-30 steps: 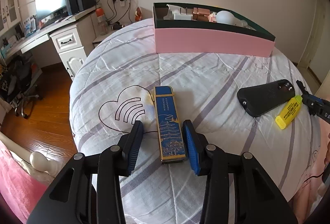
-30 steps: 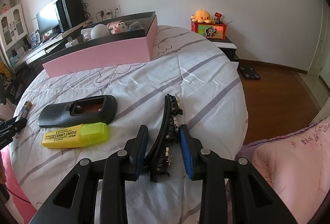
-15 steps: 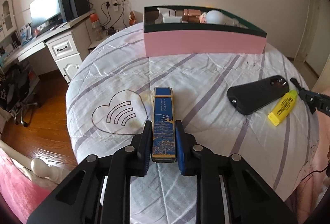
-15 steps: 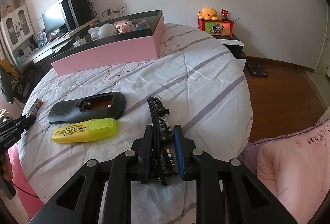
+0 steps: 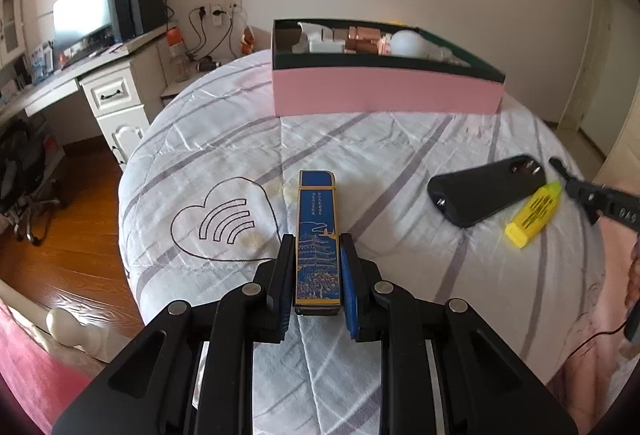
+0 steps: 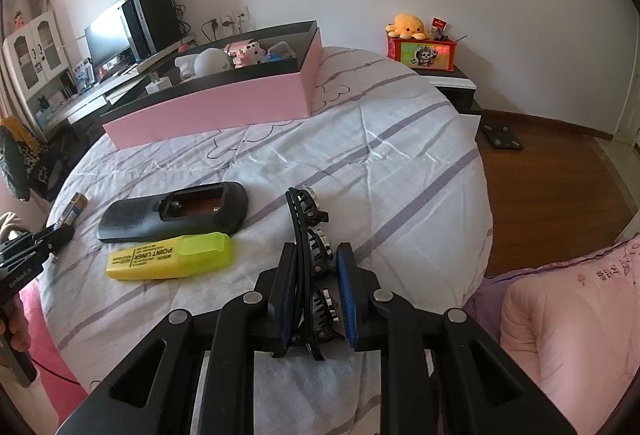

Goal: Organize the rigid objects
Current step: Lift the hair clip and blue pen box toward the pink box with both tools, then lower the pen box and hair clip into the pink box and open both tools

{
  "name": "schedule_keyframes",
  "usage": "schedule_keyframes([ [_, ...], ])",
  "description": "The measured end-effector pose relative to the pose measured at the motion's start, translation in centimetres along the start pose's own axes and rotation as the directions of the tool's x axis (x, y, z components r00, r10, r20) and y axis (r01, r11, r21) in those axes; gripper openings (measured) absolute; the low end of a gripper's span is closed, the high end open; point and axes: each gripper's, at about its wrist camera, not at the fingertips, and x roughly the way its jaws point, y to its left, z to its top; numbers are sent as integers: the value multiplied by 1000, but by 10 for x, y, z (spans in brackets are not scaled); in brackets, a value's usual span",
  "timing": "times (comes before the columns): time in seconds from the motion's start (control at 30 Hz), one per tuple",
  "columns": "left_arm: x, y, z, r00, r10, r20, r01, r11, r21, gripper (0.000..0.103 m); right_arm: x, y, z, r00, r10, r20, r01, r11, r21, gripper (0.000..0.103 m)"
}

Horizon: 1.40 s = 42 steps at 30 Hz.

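My left gripper (image 5: 316, 275) is shut on a long blue box (image 5: 317, 231) with gold trim, held just above the bed. My right gripper (image 6: 316, 277) is shut on a black hair clip (image 6: 310, 235) with metal studs. A black remote (image 6: 176, 211) lies back-up with its battery bay open, next to a yellow highlighter (image 6: 172, 257). Both also show in the left wrist view, the remote (image 5: 486, 189) and highlighter (image 5: 534, 215) at the right. A pink storage box (image 5: 384, 91) with several items inside stands at the far side of the bed.
The round bed (image 5: 360, 147) has a white, purple-striped cover. A desk with a monitor (image 5: 84, 15) stands to the left. A nightstand with a colourful toy box (image 6: 424, 51) and a pink quilt (image 6: 572, 315) lie to the right. Wooden floor surrounds the bed.
Both grippers closed from open, the left on the blue box and the right on the hair clip. Both have lifted slightly and the views have shifted a little.
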Motion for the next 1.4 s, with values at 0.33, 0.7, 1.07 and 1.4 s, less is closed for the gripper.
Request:
schedule_keyframes([
  [0.33,-18,-5,11,998,-51,33,51,999,10,20,-10,9,5,999,34,16,-33,999,-15,20],
  [0.7,-32,-38,68,987,-110,116,94,986,136,20,-24,41,49,991,118,68,-110,987,-115,20],
  [1.07,12,-59,160,977,-184,105,161,967,196,20,7,81,133,984,163,73,-140,959,-248,20],
  [1.4,98,-54,226,989,-149,-14,149,966,212,20,93,73,204,994,111,-16,-111,961,-251,20],
])
